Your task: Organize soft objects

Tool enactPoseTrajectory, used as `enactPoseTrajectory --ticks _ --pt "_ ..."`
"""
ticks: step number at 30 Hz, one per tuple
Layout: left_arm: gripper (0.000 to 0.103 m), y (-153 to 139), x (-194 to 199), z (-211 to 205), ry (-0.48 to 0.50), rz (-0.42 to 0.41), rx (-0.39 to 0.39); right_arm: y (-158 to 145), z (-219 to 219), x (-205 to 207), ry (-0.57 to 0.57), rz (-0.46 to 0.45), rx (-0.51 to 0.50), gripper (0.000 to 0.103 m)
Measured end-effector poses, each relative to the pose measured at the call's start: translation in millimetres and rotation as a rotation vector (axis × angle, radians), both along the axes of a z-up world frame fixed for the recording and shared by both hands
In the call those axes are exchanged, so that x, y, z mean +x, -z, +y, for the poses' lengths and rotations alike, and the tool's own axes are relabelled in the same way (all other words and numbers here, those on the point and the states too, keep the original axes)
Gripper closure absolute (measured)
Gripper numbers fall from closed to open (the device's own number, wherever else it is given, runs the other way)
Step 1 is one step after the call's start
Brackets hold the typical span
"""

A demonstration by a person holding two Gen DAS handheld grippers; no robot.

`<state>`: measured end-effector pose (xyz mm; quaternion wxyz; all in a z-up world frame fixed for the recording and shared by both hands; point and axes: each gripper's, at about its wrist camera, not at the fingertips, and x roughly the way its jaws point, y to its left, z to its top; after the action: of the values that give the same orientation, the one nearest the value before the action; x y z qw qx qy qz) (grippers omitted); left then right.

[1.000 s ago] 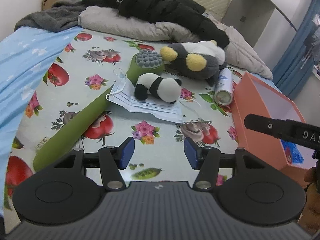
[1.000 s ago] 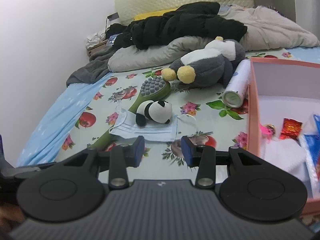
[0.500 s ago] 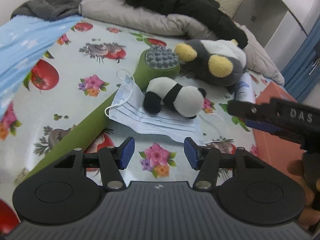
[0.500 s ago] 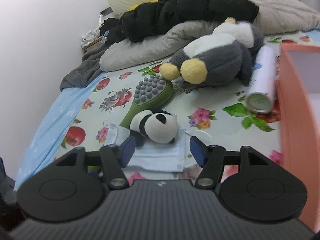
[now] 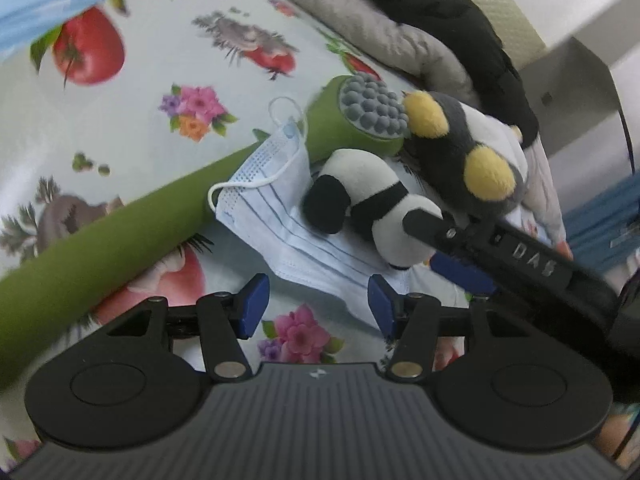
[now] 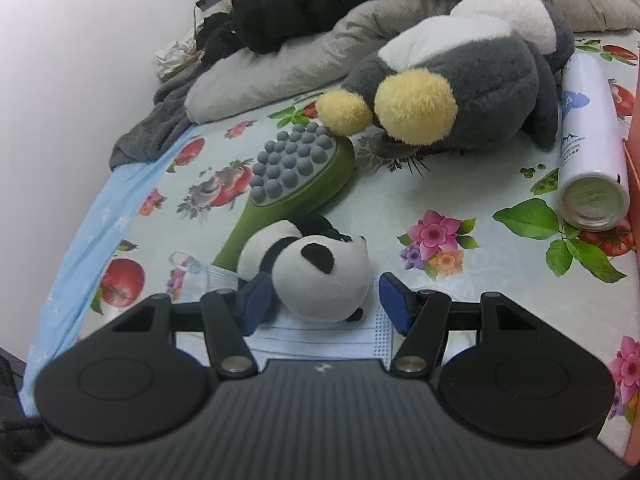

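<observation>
- Two plush toys: one panda (image 6: 320,276), one grey penguin (image 6: 460,80)
- One face mask (image 5: 280,224)
- One green massage brush (image 6: 296,176)
- One spray can (image 6: 588,140)

face mask (image 6: 320,332) partly hidden under panda (image 6: 316,276)

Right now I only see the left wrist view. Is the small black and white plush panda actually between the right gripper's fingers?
Observer: Yes. The small black and white plush panda has its head between the open fingers of the right gripper.
Operator: Anything beside the grey and white plush penguin?
Observer: A white spray can lies there, base toward the camera.
Operator: And past it?
Observer: An orange box edge.
</observation>
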<state>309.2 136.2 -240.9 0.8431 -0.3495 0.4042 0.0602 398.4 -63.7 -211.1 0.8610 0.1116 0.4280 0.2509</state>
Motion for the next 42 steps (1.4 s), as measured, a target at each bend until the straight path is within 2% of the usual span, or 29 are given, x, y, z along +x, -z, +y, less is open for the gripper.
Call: enactPoseTrajectory --ticks 3,7,10,12,15,17,24,30,34,42 --pt "0.043 3.8 4.7 -0.7 -0.029 0.004 -0.059 3.3 4.3 2.6 -0.013 0.005 0.002 0.04" --pt "0.044 5.0 10.5 -10.0 -0.029 0.004 -0.04 4.8 4.4 4.5 -0.001 0.013 0.015 0.045" --pt "0.061 5.4 15.1 -16.0 -0.024 0.012 -0.015 2.1 3.7 4.1 0.006 0.007 0.01 0.047" --pt "0.081 5.5 18.7 -18.3 -0.022 0.027 -0.012 -2.2 4.7 1.8 0.005 -0.008 -0.018 0.048" --pt "0.093 7.2 19.5 -17.5 -0.013 0.035 -0.002 -12.1 -0.2 -7.1 0.003 -0.047 -0.051 0.049" --pt "0.096 4.3 17.0 -17.6 0.007 0.021 -0.011 -17.4 -6.9 -13.4 0.019 -0.063 -0.066 0.049" --pt "0.101 -24.5 -14.7 -33.7 0.067 -0.012 0.106 -37.3 -31.8 -45.3 0.067 -0.096 -0.095 0.049" --pt "0.101 -37.3 -55.1 -37.5 0.085 -0.018 0.102 -49.1 -47.8 -85.1 0.09 -0.117 -0.126 0.049" --pt "0.101 -44.0 -82.3 -37.8 0.099 -0.023 0.135 -50.3 -54.5 -108.4 0.093 -0.112 -0.144 0.049" --pt "0.101 -40.5 -129.3 -17.4 0.08 0.034 0.15 -47.4 -58.9 -148.6 0.084 -0.099 -0.179 0.049"
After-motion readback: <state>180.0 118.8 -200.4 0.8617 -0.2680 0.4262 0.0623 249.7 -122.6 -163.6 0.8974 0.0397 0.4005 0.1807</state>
